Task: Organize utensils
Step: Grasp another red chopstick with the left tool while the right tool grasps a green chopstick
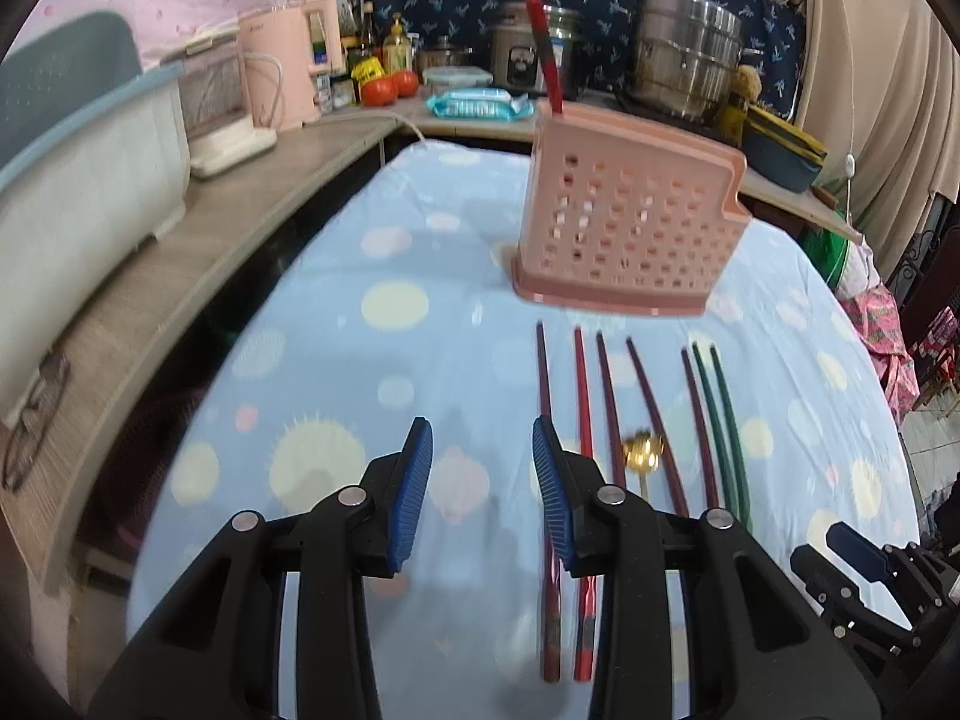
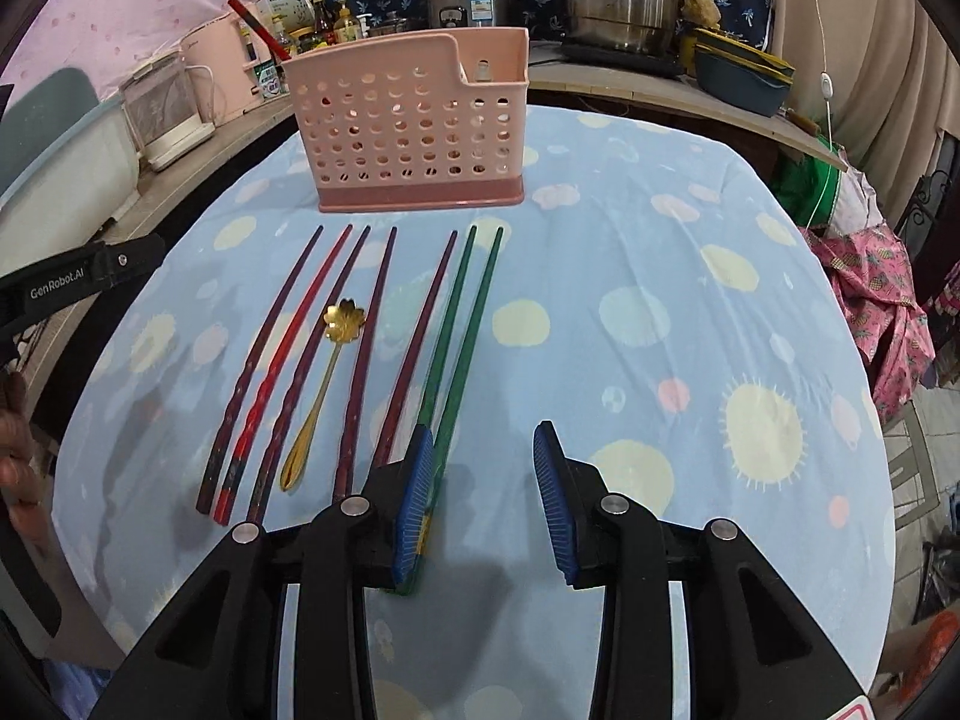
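A pink perforated utensil holder [image 2: 414, 126] stands on the blue dotted tablecloth, also in the left wrist view [image 1: 627, 228]. One red chopstick [image 1: 545, 54] stands in its left end. In front of it lie several dark red chopsticks [image 2: 270, 360], two green chopsticks [image 2: 462, 324] and a gold flower-shaped spoon [image 2: 324, 384]. My left gripper [image 1: 483, 492] is open and empty, above the cloth just left of the chopsticks. My right gripper [image 2: 483, 498] is open and empty, its left finger over the near ends of the green chopsticks.
A wooden counter [image 1: 240, 204] curves along the left and back, carrying a pink kettle [image 1: 288, 60], steel pots [image 1: 684, 54], bottles and tomatoes. A white tub [image 1: 84, 168] sits at left. Cloth bundles [image 2: 870, 276] hang off the table's right edge.
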Demonstrator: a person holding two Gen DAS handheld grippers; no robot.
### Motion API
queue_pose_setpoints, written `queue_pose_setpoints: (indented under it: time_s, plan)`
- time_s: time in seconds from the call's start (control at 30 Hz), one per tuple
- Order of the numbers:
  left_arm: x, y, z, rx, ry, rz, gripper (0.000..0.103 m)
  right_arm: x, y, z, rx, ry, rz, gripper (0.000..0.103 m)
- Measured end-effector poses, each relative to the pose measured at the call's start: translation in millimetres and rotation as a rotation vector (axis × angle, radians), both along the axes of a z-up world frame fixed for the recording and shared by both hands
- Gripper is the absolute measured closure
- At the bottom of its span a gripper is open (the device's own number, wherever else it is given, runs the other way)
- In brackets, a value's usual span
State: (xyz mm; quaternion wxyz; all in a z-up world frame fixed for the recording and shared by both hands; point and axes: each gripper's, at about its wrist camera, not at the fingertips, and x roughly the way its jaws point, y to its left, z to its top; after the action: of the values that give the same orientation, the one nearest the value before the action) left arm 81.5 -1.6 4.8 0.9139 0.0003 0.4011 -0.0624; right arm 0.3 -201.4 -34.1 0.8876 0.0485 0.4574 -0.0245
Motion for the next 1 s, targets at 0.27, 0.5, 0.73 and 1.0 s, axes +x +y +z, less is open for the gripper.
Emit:
queue_pose_setpoints:
  time_s: [0.27,0.5,0.73,1.0]
  plan:
    - [-9.5,-3.4,-32.8,0.013,0.071,-0.003,0.07,-0.6,7.8,-16.6,-0.006,0.038,0.013,0.069]
    - [-9.5,-5.5,-45.7,0.017,0.099,-0.004,0.07,0.0,11.3,-26.8,-0.009,0.06,0.03,0.072]
    - [-12.2,-10.6,-54.5,0.023,0.124,-0.019,0.07,0.0,11.1,-28.1,-0.01,0.057,0.037,0.072]
    - [-18.3,-16.4,-62.7,0.043,0.129,-0.035,0.07,-1.4,11.8,-34.8,-0.005,0.076,0.043,0.076]
